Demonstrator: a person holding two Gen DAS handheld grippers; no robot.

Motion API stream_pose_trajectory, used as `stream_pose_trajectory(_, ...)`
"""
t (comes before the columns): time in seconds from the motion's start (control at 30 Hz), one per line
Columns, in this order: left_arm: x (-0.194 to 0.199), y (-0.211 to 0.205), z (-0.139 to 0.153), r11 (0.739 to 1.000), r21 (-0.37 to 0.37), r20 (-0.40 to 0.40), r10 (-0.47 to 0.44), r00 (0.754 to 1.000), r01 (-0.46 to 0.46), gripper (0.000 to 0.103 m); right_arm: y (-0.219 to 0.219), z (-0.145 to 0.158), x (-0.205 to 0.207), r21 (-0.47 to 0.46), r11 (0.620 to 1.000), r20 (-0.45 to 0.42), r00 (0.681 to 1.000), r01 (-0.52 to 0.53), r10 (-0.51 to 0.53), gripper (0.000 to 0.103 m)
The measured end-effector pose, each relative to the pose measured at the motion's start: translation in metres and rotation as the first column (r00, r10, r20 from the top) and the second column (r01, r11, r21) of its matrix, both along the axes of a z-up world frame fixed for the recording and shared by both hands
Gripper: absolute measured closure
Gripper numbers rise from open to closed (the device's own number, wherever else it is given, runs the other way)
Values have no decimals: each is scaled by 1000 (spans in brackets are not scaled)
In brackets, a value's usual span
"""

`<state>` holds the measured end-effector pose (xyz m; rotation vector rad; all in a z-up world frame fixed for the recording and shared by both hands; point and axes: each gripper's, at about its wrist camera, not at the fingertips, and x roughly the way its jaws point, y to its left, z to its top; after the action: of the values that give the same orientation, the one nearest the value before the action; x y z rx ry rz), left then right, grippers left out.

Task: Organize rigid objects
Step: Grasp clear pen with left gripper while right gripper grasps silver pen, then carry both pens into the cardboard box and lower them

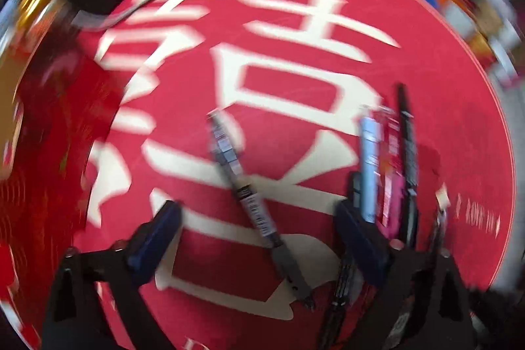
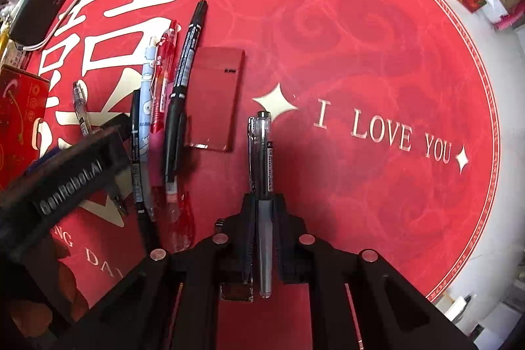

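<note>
My right gripper (image 2: 264,202) is shut on a clear black gel pen (image 2: 262,153), held lengthwise above the red mat. To its left several pens lie in a row: a black marker (image 2: 183,71), a red pen (image 2: 162,81), a light blue pen (image 2: 146,94). My left gripper (image 1: 259,238) is open low over the mat, with a clear pen (image 1: 249,195) lying between its fingers, untouched. The left wrist view is motion-blurred; the row of pens (image 1: 387,169) lies beside its right finger. The left gripper's body (image 2: 65,173) shows in the right wrist view.
A round red wedding mat (image 2: 361,22) covers the table. A flat red card case (image 2: 216,97) lies right of the pen row. A red box (image 2: 19,120) stands at left. A black calculator (image 2: 42,5) with a cable sits at the far left. Boxes stand on the floor beyond.
</note>
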<state>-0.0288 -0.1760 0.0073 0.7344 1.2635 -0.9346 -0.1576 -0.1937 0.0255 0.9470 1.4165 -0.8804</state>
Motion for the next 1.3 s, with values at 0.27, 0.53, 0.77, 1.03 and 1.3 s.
stream_pose_trajectory(0.27,-8,9,4,998,10,-5,60,998,-60,10,-4,0,-7,-5,1000,-6,1000,3,-3,91)
stream_pose_trajectory(0.53,-4,14,9,995,29,-19,95,995,-95,37,0,-6,-15,25,1000,9,1000,6,-7,92)
stream_pose_trajectory(0.77,-7,24,27,991,17,-114,-131,985,134,93,9,1,-37,37,997,49,996,70,-72,92)
stream_pose_trajectory(1.03,3,49,59,982,-3,-95,-190,977,190,93,11,18,-69,52,981,113,975,187,-191,92)
stream_pose_trajectory(1.3,-28,82,94,957,-51,-106,-289,951,285,93,13,49,-78,48,981,144,971,187,-192,92)
